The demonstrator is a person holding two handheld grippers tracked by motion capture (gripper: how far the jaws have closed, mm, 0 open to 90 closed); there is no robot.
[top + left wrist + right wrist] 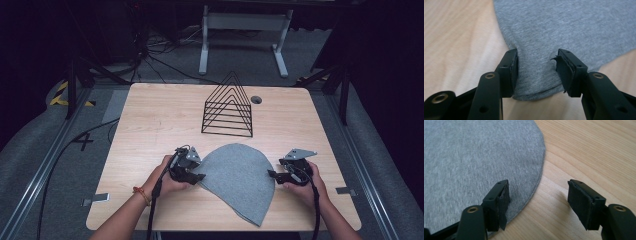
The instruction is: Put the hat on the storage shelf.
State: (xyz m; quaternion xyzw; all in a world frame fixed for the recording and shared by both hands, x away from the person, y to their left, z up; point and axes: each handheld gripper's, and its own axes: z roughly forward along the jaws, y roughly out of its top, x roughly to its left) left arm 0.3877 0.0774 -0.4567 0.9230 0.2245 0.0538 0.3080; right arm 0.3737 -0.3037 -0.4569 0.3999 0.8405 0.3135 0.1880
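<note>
We are getting both claws around the edges of the gray cloth (240,180). The left gripper (196,176) and right gripper (274,174) are apart; next we pinch.

One grey cloth (237,180), one wire rack (228,107)

A light wooden table (150,115) carries a grey cloth (240,180), flat near the front edge, perhaps folded double. Behind it, well apart, stands a black wire rack (227,107). A small round hole (256,99) sits just beside the rack.
</note>
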